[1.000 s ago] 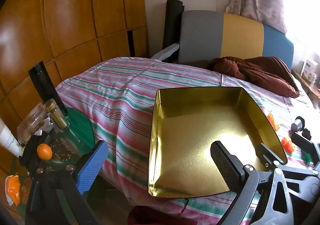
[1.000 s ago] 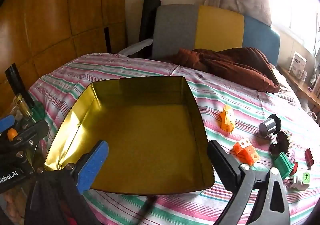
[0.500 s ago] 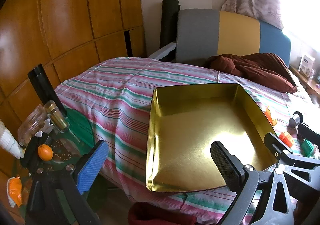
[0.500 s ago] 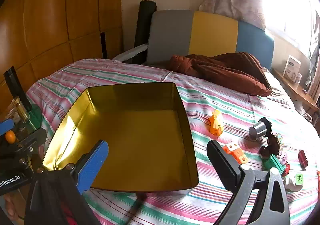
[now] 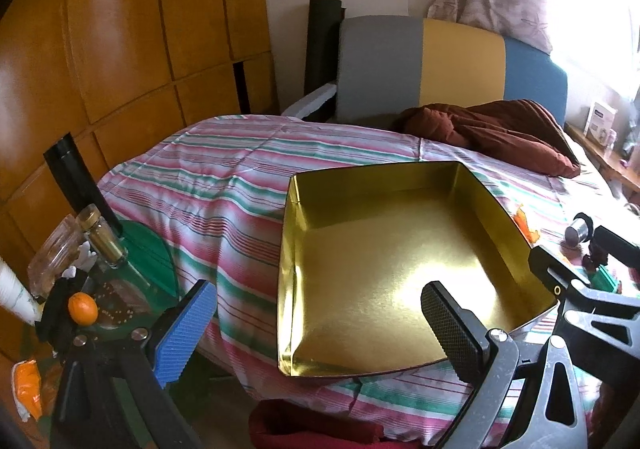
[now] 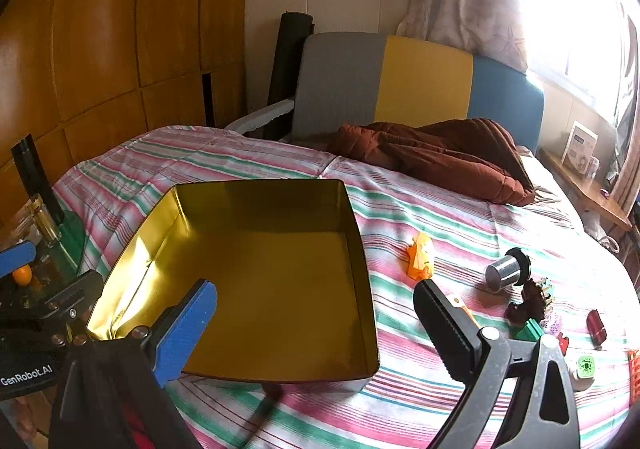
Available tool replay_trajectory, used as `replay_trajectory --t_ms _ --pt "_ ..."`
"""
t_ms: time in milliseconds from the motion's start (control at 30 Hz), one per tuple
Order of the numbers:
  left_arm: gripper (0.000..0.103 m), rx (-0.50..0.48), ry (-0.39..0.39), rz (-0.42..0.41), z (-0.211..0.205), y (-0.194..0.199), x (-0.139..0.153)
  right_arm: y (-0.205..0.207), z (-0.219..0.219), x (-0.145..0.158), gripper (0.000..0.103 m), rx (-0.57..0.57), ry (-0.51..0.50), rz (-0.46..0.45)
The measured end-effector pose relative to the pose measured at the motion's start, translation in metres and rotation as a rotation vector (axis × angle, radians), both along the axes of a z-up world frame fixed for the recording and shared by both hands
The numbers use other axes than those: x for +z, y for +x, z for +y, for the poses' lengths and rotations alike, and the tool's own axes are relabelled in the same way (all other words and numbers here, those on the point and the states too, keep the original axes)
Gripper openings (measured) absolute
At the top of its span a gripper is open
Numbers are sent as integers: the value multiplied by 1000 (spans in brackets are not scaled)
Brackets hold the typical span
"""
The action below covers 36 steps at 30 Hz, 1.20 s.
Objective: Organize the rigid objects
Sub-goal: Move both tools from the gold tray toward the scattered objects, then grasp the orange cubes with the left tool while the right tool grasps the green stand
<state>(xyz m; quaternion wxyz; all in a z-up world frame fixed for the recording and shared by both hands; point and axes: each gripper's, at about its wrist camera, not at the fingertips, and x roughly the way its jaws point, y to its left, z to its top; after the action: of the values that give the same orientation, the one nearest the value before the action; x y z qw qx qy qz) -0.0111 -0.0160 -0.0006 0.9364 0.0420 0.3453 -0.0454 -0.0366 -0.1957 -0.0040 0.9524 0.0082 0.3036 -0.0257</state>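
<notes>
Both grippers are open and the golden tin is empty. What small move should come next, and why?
Probably move the right gripper right toward the orange toy and close on it. That toy lies on the striped bedspread nearest the gold tin, which holds nothing yet, and both grippers are open and empty.

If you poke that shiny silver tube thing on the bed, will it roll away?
Probably a little. The silver cylinder lies on its side, so it looks apt to roll. Its wider black end would likely make it curve rather than go straight, and the soft striped bedcover should slow it quickly. It looks hard, not squishy.
</notes>
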Motion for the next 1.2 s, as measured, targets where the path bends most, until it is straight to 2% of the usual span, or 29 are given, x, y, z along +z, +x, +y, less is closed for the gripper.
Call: replay_trajectory --t_ms 333,733,933,1033,1200 --pt "103 -83 -46 21 -7 1 -3 -2 -24 4 101 -27 32 -24" --pt "103 -169 -33 50 -28 4 -8 -6 -82 13 101 -104 83 -52" --pt "103 -288 -62 68 -48 6 -6 -8 -152 10 101 -196 175 -25" --pt "103 -354 -39 59 -65 7 -2 -13 -200 5 102 -285 218 -17" --pt "103 -452 -27 63 -95 5 2 -29 -283 -21 102 -457 294 21"
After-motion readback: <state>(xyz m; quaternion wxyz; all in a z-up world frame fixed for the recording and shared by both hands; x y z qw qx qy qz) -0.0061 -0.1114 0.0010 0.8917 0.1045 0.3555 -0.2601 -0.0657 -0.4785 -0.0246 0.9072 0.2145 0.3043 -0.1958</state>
